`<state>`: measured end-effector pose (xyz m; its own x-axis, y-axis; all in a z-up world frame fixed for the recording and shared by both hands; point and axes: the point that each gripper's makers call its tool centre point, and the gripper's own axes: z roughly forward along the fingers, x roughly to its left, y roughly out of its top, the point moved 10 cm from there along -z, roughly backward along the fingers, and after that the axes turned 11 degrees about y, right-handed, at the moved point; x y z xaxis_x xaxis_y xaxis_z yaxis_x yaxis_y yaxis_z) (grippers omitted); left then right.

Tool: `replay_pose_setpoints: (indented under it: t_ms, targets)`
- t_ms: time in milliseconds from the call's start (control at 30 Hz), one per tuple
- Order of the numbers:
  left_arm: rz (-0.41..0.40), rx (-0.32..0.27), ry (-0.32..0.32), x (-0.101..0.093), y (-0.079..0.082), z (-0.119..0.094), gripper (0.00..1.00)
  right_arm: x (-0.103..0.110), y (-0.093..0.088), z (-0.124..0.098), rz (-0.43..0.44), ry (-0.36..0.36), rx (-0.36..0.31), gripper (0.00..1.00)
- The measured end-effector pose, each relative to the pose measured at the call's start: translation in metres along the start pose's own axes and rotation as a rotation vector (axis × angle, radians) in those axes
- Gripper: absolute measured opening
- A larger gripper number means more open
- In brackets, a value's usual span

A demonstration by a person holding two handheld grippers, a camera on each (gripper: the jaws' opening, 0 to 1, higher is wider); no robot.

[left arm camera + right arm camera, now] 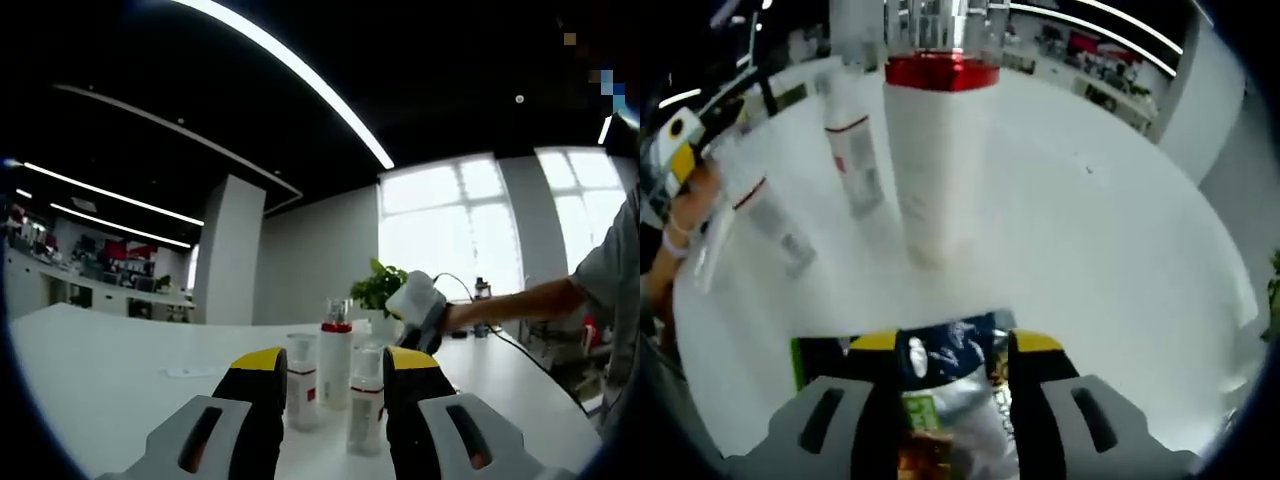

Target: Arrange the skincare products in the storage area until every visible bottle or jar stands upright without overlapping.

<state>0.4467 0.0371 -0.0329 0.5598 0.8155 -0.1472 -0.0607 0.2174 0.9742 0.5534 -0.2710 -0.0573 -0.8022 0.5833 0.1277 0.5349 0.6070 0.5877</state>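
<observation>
Jaws of the right gripper [952,400] are pinched on a glossy printed sachet [940,385], dark blue and silver with a green edge showing at its left side, held low over the white table [1120,260]. Just ahead of it stands the tall white bottle with a red collar and clear cap [938,150], upright; beyond and to its left are two slimmer clear-capped bottles with red bands [852,150], which the fisheye makes appear to lean. In the left gripper view, the left gripper [333,385] has its yellow-tipped jaws spread, with nothing between the pads, and the bottle cluster sits just beyond the tips: the red-collared bottle [336,362] in the middle, a small bottle [301,382] on one side and another [366,400] nearer the jaw on the other. All three look upright and close together.

The risk, as I judge it, is crowding: setting the sachet down beside the tall bottle could nudge it over, and it would take its neighbours with it. A limp sachet may also refuse to stand.

The table is smooth, white and round-edged. A potted plant [380,290] stands behind the bottles, bright windows [450,230] beyond, an open office with ceiling light strips around.
</observation>
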Motion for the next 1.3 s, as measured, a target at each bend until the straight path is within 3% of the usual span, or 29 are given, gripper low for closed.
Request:
replay_pose_setpoints:
  t_ms: [300, 533, 900, 1000, 1100, 1200, 1233, 1300]
  targets:
    - [0.005, 0.004, 0.005, 0.0, -0.001, 0.0, 0.39, 0.002, -0.021, -0.011, -0.043, 0.005, -0.061, 0.33]
    - [-0.002, 0.005, 0.007, 0.0, -0.001, 0.0, 0.39, 0.01, -0.048, -0.029, -0.031, -0.005, -0.094, 0.34]
    - [0.007, 0.017, 0.006, -0.004, -0.004, 0.0, 0.39, 0.026, -0.081, -0.053, -0.062, 0.019, -0.064, 0.34]
    - [0.003, 0.018, 0.016, -0.002, -0.004, 0.0, 0.39, 0.028, -0.084, -0.056, -0.067, 0.023, -0.056, 0.34]
    - [-0.006, 0.018, 0.077, 0.003, -0.003, 0.0, 0.39, 0.028, -0.082, -0.053, -0.064, 0.018, -0.061, 0.35]
    - [-0.008, 0.015, 0.123, 0.008, -0.002, -0.002, 0.39, 0.034, -0.077, -0.05, -0.073, -0.013, -0.06, 0.47]
    - [-0.011, 0.012, 0.135, 0.01, -0.001, -0.003, 0.39, 0.037, -0.074, -0.051, -0.067, -0.062, -0.047, 0.51]
    - [-0.025, -0.005, 0.155, 0.014, 0.002, -0.005, 0.39, 0.046, -0.069, -0.052, -0.113, -0.087, -0.057, 0.54]
